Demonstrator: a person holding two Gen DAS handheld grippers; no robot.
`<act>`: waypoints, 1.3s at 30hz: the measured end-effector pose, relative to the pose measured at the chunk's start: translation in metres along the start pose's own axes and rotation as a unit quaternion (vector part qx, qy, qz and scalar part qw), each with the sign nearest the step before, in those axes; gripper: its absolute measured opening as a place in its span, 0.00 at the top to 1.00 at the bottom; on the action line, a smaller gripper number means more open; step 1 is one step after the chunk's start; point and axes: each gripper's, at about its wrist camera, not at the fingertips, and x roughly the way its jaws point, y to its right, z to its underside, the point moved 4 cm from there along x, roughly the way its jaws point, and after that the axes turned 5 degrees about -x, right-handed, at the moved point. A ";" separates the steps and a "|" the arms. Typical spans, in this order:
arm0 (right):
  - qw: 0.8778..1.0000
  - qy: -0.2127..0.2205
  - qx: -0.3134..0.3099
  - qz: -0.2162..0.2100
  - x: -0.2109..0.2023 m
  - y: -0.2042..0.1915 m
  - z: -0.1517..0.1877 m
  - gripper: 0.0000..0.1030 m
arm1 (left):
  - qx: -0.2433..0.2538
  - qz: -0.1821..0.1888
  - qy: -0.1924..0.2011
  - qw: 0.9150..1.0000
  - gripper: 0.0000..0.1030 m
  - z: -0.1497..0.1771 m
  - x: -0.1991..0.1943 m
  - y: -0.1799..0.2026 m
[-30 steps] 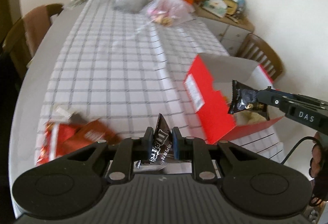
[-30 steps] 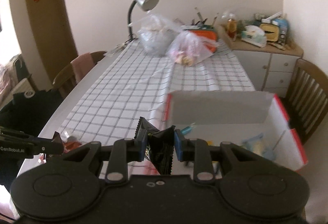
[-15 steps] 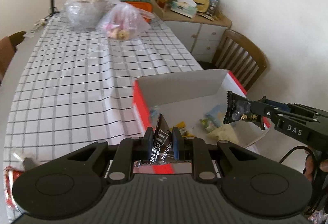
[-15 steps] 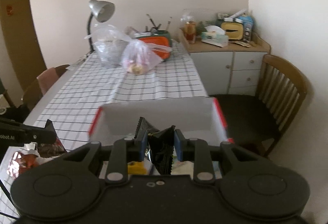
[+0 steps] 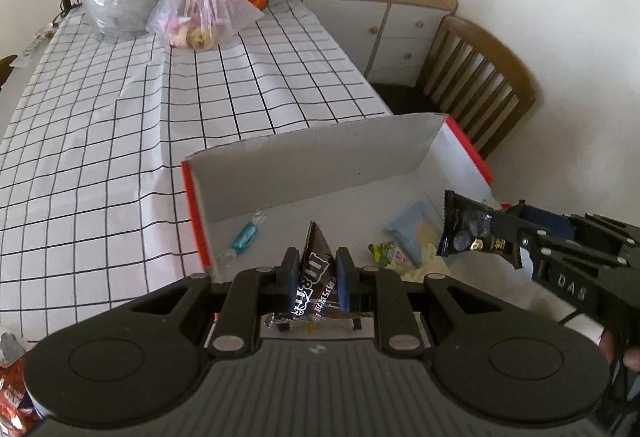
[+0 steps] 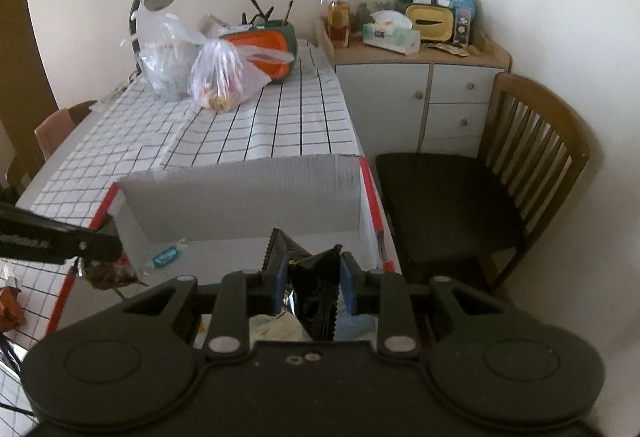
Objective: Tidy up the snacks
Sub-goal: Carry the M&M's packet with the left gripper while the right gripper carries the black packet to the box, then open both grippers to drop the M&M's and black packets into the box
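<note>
A brown snack pack [image 5: 316,277] is pinched tight in the left tongs [image 5: 317,277]. A black snack pack [image 6: 316,297] is pinched tight in the right tongs [image 6: 312,287]. Both are held over the open red box [image 5: 304,161] on the checked table [image 5: 120,125]. A blue candy [image 5: 245,235] and other snacks [image 5: 412,237] are seen in the box, ahead of the tongs. A chair [image 6: 500,177] is seen right of the box.

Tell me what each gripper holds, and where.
Left gripper: brown M&M's packet, mid-body. Right gripper: black snack packet, near one end.
</note>
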 end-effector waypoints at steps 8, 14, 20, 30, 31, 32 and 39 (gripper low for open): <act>0.999 -0.029 -0.014 -0.014 0.032 -0.004 -0.004 0.75 | 0.008 -0.030 -0.019 0.999 0.82 -0.015 0.037 0.011; 0.998 -0.055 -0.029 -0.032 0.046 -0.011 0.000 0.75 | 0.006 -0.043 -0.058 0.997 0.82 -0.018 0.064 0.008; 0.996 -0.068 -0.026 -0.041 0.047 -0.011 0.004 0.74 | 0.000 -0.059 -0.102 0.993 0.82 -0.014 0.081 0.003; 0.996 -0.073 -0.013 -0.058 0.038 -0.012 0.007 0.73 | -0.006 -0.047 -0.095 0.994 0.80 -0.011 0.071 0.003; 0.996 -0.070 -0.010 -0.061 0.036 -0.012 0.007 0.72 | -0.007 -0.045 -0.091 0.995 0.80 -0.011 0.068 0.003; 0.996 -0.068 -0.008 -0.063 0.033 -0.012 0.007 0.71 | -0.007 -0.043 -0.088 0.995 0.79 -0.011 0.064 0.003; 0.996 -0.042 -0.006 -0.081 0.007 -0.020 0.001 0.69 | -0.009 -0.019 -0.060 0.998 0.75 -0.008 0.035 0.003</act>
